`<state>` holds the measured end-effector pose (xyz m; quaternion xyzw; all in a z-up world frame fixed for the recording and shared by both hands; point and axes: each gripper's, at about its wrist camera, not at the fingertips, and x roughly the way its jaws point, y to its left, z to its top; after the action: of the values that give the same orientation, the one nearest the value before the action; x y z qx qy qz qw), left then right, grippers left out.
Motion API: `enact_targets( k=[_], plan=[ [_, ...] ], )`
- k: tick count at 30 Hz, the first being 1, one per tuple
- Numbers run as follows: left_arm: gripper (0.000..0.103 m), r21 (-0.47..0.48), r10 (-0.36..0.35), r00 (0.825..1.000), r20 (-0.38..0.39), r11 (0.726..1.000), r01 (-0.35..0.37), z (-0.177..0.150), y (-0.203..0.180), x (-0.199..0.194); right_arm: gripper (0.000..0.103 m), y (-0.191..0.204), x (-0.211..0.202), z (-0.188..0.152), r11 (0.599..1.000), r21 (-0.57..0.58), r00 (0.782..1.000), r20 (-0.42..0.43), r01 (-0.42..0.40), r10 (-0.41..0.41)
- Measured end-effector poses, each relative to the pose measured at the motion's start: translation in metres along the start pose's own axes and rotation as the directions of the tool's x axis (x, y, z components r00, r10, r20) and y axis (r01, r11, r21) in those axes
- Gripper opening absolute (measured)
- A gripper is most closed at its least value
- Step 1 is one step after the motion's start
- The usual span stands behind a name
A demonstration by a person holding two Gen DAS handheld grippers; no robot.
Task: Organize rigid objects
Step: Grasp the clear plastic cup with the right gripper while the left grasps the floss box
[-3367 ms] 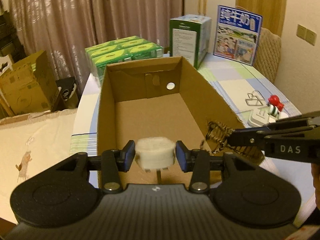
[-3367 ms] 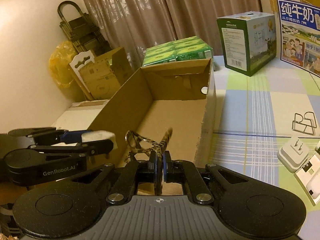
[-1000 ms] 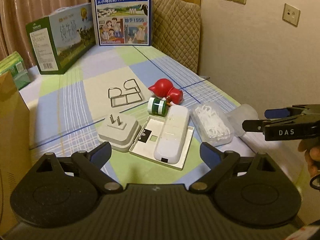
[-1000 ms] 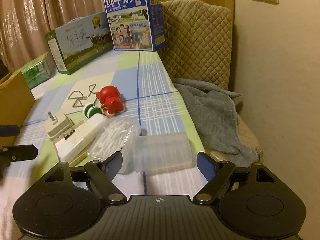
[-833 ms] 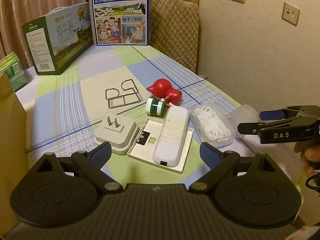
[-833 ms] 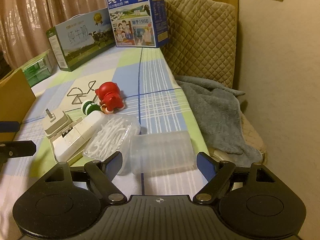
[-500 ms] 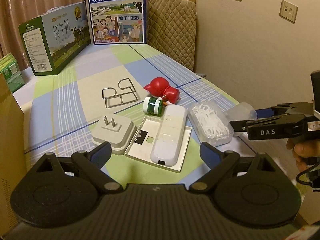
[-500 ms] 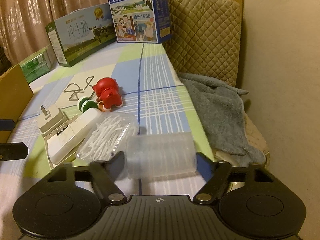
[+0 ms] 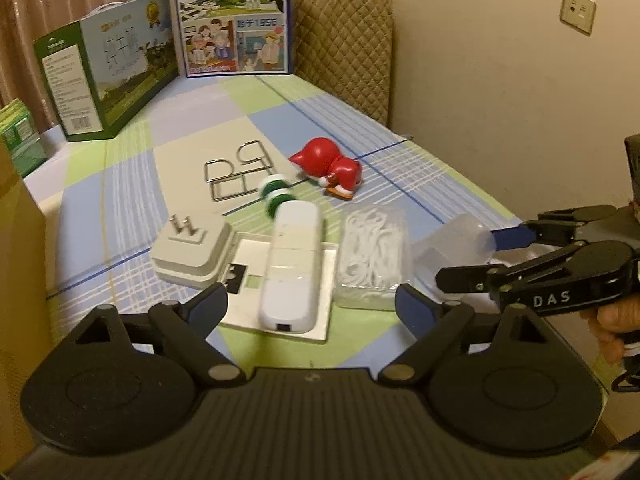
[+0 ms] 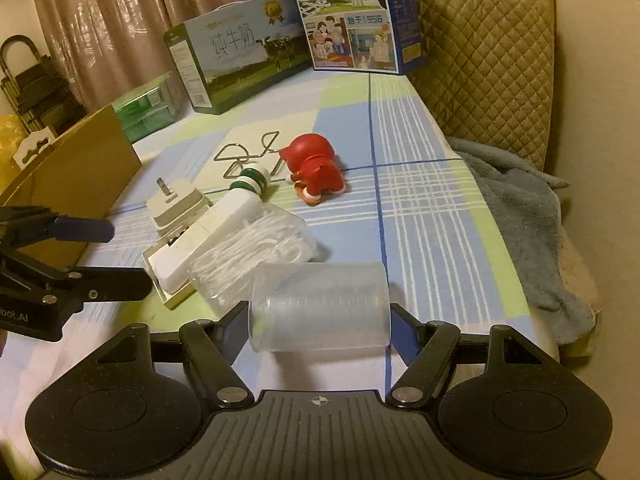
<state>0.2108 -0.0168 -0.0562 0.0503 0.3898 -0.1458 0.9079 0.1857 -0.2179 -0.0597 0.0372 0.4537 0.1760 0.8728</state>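
A clear plastic cup (image 10: 320, 312) lies on its side on the checked tablecloth. My right gripper (image 10: 320, 330) is shut on it, one pad against each end. From the left wrist view the cup (image 9: 456, 248) shows between the right gripper's (image 9: 468, 258) fingers. My left gripper (image 9: 310, 302) hovers over a white oblong device (image 9: 292, 268) on a flat white plate (image 9: 248, 280). Its jaws are closing, wide apart, with the pads touching nothing. A white plug (image 9: 192, 252) and a clear box of floss picks (image 9: 374, 256) flank the device.
Farther back lie a green-and-white cap (image 9: 276, 196), a red toy (image 9: 332, 168) and a wire puzzle (image 9: 240, 176). A cardboard box (image 10: 72, 168) stands at the left. Milk cartons (image 10: 240, 56) line the far edge. A quilted chair (image 10: 480, 60) with a grey towel (image 10: 520, 208) stands on the right.
My right gripper has dropped toward the cup and narrowed its jaws onto the cup's ends. The left gripper's jaws have come in slightly. Earlier both grippers were over the cardboard box.
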Motion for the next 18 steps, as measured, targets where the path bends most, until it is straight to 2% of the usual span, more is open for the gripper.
enact_targets(
  k=[4,7,11,15,18],
  plan=[
    [0.074,0.021,-0.064,0.998,0.005,0.998,0.064,0.0,-0.008,0.006,0.069,-0.007,-0.005,0.0,0.998,0.035,0.998,0.007,0.055,-0.056],
    [0.069,0.043,-0.098,0.995,0.01,0.994,0.097,0.002,-0.016,0.012,0.069,-0.011,-0.01,-0.002,0.997,0.038,0.997,0.005,0.073,-0.073],
    [0.067,0.074,-0.111,0.994,0.015,0.991,0.109,0.006,-0.024,0.022,0.069,-0.017,-0.016,-0.005,0.994,0.06,0.996,0.006,0.091,-0.091],
    [0.055,0.095,-0.122,0.992,-0.002,0.988,0.122,0.009,-0.032,0.034,0.069,-0.02,-0.019,-0.007,0.991,0.082,0.995,0.009,0.101,-0.102],
    [0.055,0.128,-0.1,0.995,0.0,0.987,0.099,0.011,-0.039,0.041,0.069,-0.02,-0.019,-0.007,0.991,0.093,0.995,0.012,0.101,-0.102]
  ],
)
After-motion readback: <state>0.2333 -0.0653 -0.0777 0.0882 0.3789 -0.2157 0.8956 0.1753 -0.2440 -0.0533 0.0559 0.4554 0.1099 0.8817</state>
